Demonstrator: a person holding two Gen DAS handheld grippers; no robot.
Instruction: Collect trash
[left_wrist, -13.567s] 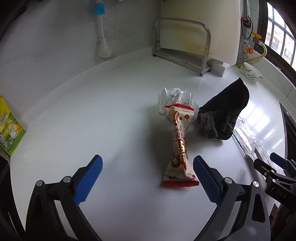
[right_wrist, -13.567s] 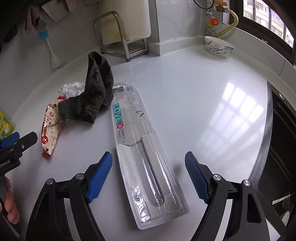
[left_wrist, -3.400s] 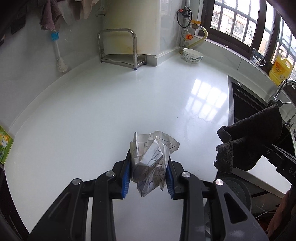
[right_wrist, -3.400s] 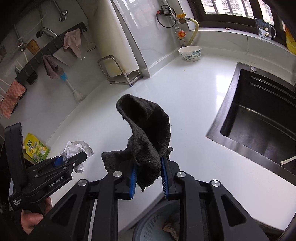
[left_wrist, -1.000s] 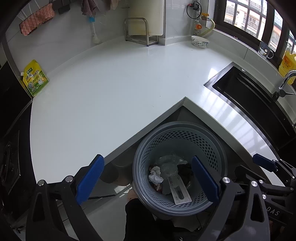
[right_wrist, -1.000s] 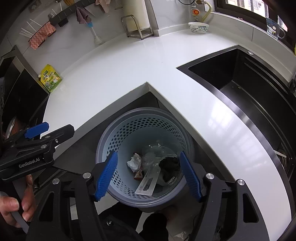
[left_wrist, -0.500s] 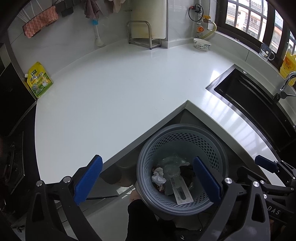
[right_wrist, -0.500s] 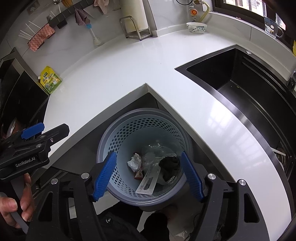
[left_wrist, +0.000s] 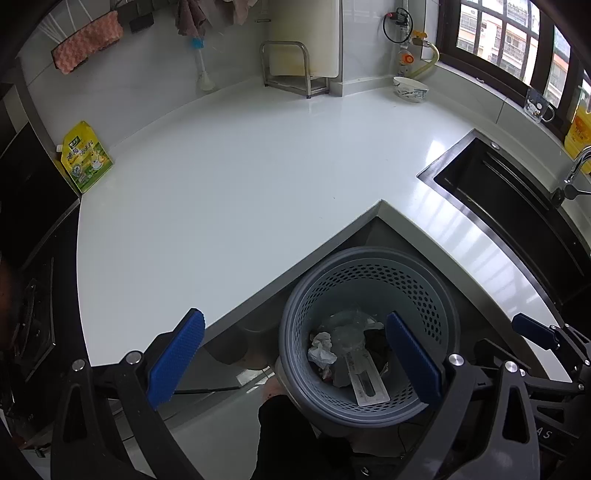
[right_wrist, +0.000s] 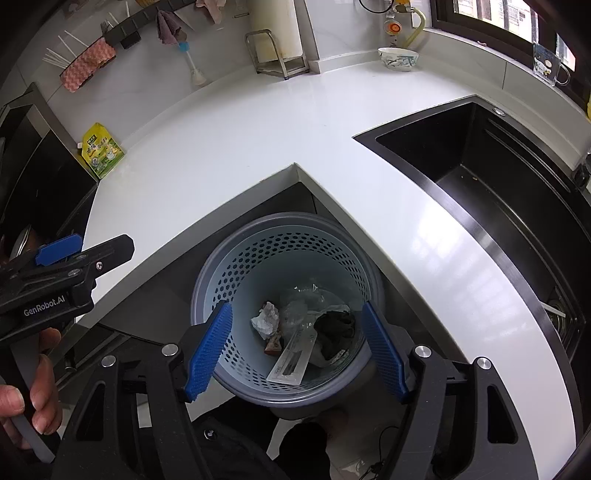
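Gaping ribbed tongs (right_wrist: 297, 350) over perforated basket (right_wrist: 258, 254)

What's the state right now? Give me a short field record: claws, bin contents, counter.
left claw: open, holding nothing, above the bin
right claw: open, holding nothing, above the bin
bin: grey perforated basket on the floor in the counter's inner corner
bin contents: crumpled paper, dark cloth, clear plastic pack, red snack wrapper partly buried
counter: no loose trash visible
counter items: yellow-green pouch, bowl, metal rack
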